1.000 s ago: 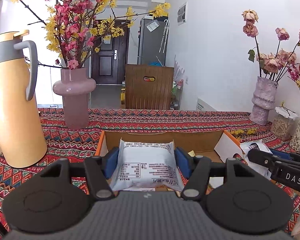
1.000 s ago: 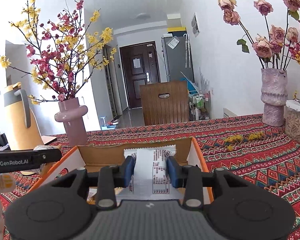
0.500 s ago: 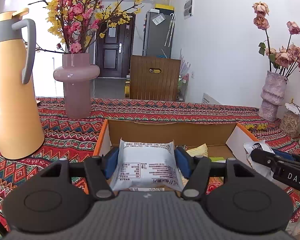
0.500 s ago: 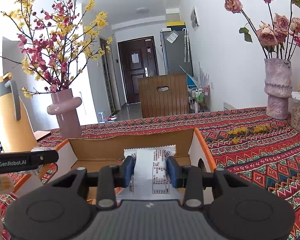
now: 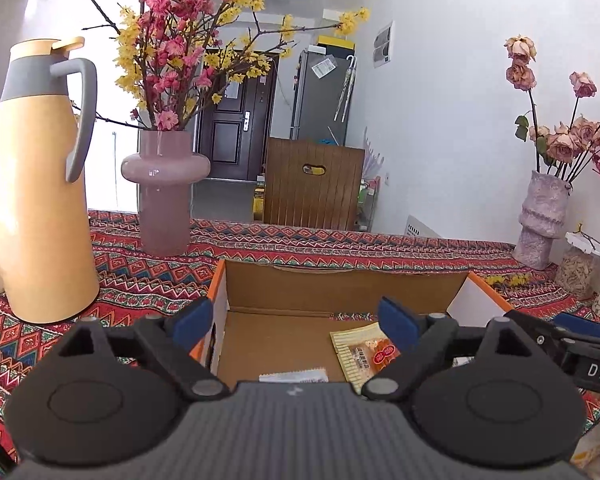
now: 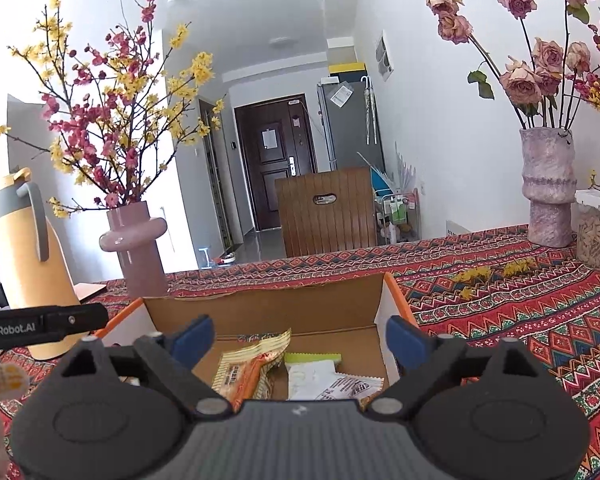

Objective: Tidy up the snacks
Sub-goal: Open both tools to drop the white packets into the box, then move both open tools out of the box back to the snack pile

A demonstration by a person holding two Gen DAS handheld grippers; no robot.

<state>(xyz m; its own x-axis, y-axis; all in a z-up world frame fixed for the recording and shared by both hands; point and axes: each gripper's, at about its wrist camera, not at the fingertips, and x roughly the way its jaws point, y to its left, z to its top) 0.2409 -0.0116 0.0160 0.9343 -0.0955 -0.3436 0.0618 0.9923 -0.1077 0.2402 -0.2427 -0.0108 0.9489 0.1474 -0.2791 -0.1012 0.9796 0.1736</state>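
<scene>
**Both grippers empty over the box, walls close on every side**

The snacks lay on the floor of the cardboard box (image 6: 260, 312): an orange packet (image 6: 252, 364) just ahead of my right gripper (image 6: 298, 336) and left of its centre, a green-edged white packet (image 6: 312, 368) touching it on the right, and a printed white packet (image 6: 352, 388) nearest the gripper body. From my left gripper (image 5: 294, 318) I saw a yellow packet (image 5: 364, 354) under its right finger and the edge of a white packet (image 5: 294, 377) just below the jaws.

Both grippers were spread wide with nothing between the pads, hanging above the box's near part.

My worry was the walls. The left gripper's left finger (image 5: 194, 318) sat right at the box's orange left rim (image 5: 216, 280), and the right gripper's right finger (image 6: 404, 338) sat beside the right wall (image 6: 388, 304). A sideways drift while lifting out could have hooked a rim and dragged or tipped the light box. The two grippers were also near each other, so crossing paths could have knocked them together.

Beyond the box, the tall jug (image 5: 40, 200) and the pink vase (image 5: 164, 192) stood ahead and left of the left gripper; a low swing there could have toppled either. The rough vase (image 6: 548, 192) and jar (image 6: 598, 228) stood far right. Straight up and back toward me looked the freest way, and the patterned cloth (image 6: 500, 308) to the right gripper's right was open.
</scene>
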